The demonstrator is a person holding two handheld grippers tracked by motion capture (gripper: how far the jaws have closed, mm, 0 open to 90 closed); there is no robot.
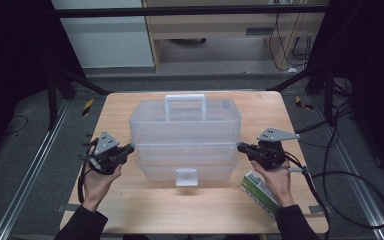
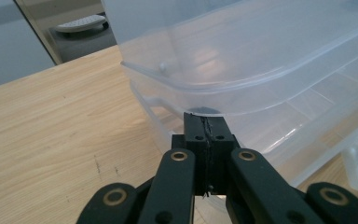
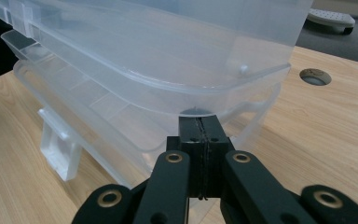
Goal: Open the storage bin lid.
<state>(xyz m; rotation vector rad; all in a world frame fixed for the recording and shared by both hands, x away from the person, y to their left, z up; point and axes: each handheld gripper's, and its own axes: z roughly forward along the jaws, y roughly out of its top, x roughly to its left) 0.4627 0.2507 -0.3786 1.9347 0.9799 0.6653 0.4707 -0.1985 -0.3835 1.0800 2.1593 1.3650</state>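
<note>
A clear plastic storage box (image 1: 185, 130) with a top handle (image 1: 185, 102) and a front latch (image 1: 186, 176) stands mid-table. My left gripper (image 1: 131, 148) is at its left end and my right gripper (image 1: 241, 147) at its right end. Both are shut, pads pressed together with nothing between them. In the left gripper view the gripper's tips (image 2: 205, 122) sit right under the lip of the box's upper tier (image 2: 261, 60). The right gripper view has that gripper's tips (image 3: 200, 123) under the same lip (image 3: 144, 51) on the other side. The tiers look slightly parted.
A green and white carton (image 1: 260, 192) lies on the wooden table (image 1: 180, 210) under the right hand. A cable hole (image 3: 315, 76) is in the tabletop beyond the box. The right gripper's cable (image 1: 330, 180) loops off the table's right edge.
</note>
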